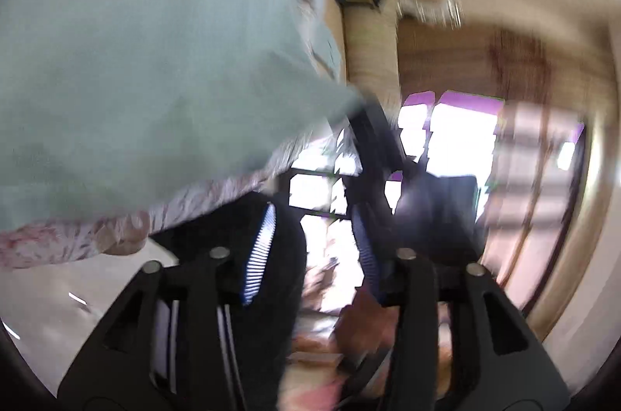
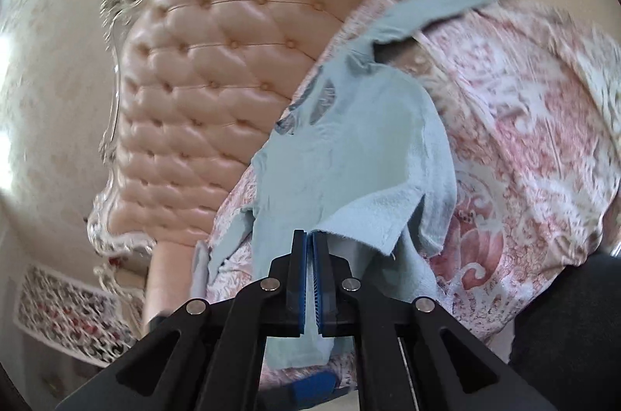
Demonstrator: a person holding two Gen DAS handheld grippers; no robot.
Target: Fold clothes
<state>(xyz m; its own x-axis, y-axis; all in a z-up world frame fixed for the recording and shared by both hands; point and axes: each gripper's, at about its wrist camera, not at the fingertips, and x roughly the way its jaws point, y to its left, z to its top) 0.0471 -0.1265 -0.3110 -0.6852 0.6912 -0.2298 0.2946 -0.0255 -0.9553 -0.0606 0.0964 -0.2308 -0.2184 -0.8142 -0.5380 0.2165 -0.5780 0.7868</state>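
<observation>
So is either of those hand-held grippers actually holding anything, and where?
The right hand-held gripper pinches the pale blue garment at its edge. The left hand-held gripper is open, holding nothing.

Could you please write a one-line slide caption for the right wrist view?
Right hand-held gripper pinches the light blue garment on a pink floral bedspread beside a tufted headboard.
</observation>
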